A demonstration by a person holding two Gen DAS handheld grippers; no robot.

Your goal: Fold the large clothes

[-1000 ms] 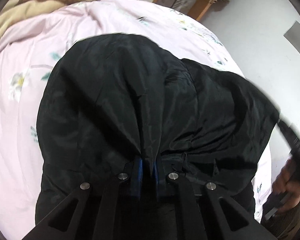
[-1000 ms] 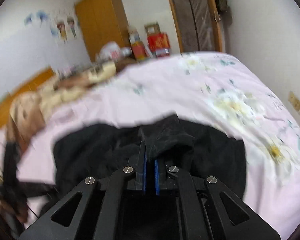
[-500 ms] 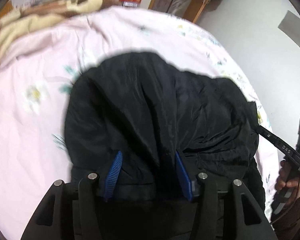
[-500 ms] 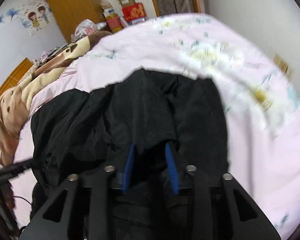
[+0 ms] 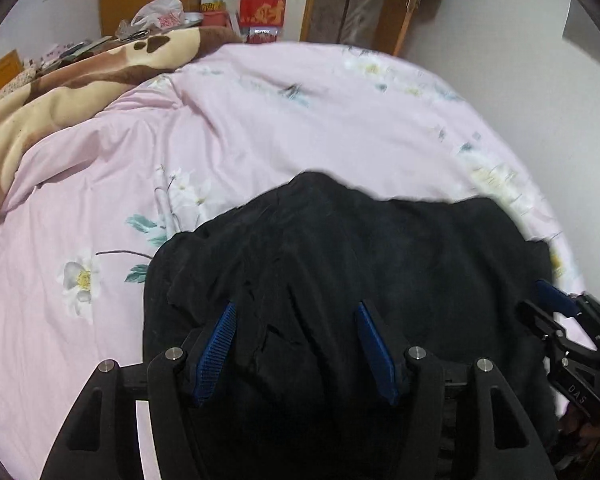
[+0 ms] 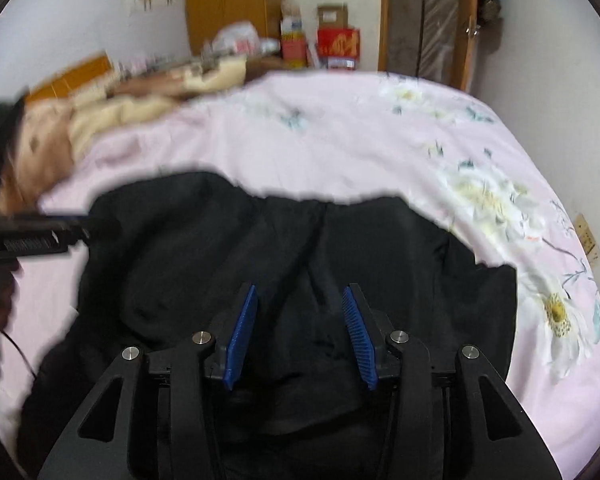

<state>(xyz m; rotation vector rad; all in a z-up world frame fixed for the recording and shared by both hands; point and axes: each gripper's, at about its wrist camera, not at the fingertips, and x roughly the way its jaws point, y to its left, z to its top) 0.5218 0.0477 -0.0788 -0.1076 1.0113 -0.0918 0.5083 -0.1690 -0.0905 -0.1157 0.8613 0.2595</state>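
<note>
A large black garment (image 5: 380,248) lies bunched on the pink floral bed (image 5: 260,120), near its front edge. My left gripper (image 5: 295,306) hovers over the garment's near part, open; black cloth sits below and between the blue pads (image 5: 220,340), which do not press on it. My right gripper (image 6: 300,287) hangs over the same garment (image 6: 220,248), its jaws opening, with cloth under the gap and no grip. The right gripper (image 5: 556,308) also shows at the right edge of the left wrist view, and the left gripper (image 6: 40,236) at the left edge of the right wrist view.
A brown and cream blanket (image 5: 60,88) is heaped along the bed's far left. Behind the bed (image 6: 340,140) stand an orange wardrobe (image 6: 228,4), red boxes (image 6: 338,42) and a door (image 6: 424,16). A white wall (image 6: 572,80) runs close along the bed's right side.
Both grippers were shut on folds of the black garment and have opened and let go. The garment has dropped flat onto the bed, and both grippers have drawn back from it.
</note>
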